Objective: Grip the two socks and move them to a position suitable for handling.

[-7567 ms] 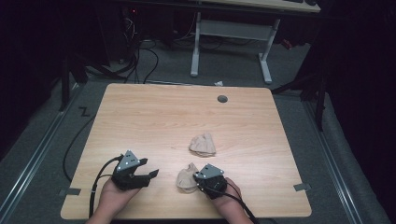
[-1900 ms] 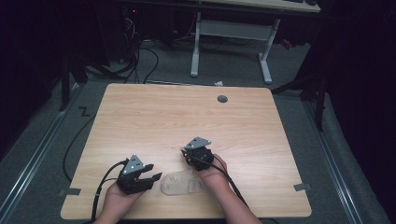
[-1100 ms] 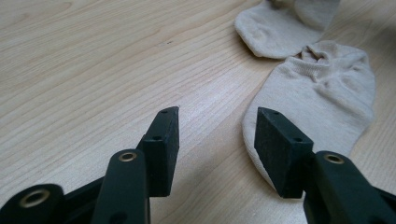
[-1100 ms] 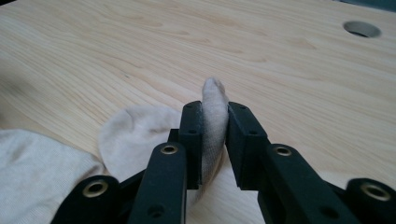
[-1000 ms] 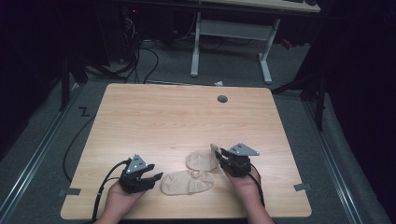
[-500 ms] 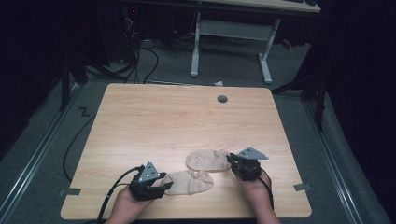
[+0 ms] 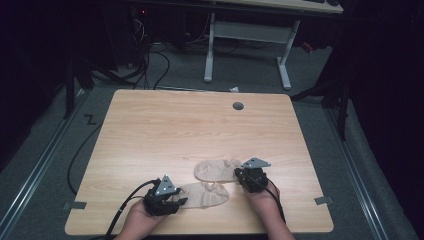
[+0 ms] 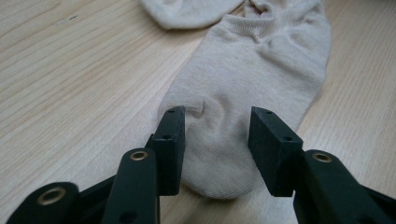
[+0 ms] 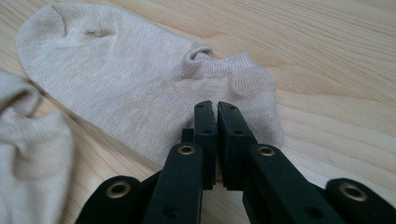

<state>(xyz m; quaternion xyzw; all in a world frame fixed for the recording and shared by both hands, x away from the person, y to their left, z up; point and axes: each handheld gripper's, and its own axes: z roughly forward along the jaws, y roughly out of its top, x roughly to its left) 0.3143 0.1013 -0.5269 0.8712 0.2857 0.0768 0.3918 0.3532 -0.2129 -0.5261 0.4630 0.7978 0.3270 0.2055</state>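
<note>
Since a second ago we have brought the right gripper [image 7: 248,176] down onto the far sock's [image 7: 217,170] cuff end; its jaws have just been closing and now pinch the fabric. Left gripper [image 7: 167,200], jaws half wide and narrowing, straddles the near sock's [image 7: 205,194] toe. Both socks lie flat near the table's [image 7: 150,125] front edge; open wood beyond.

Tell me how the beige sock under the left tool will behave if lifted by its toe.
The near sock lies flat and wrinkled, so it will likely droop limply. Thin knit suggests little weight. Its cuff touches the far sock, which might get dragged along.
</note>
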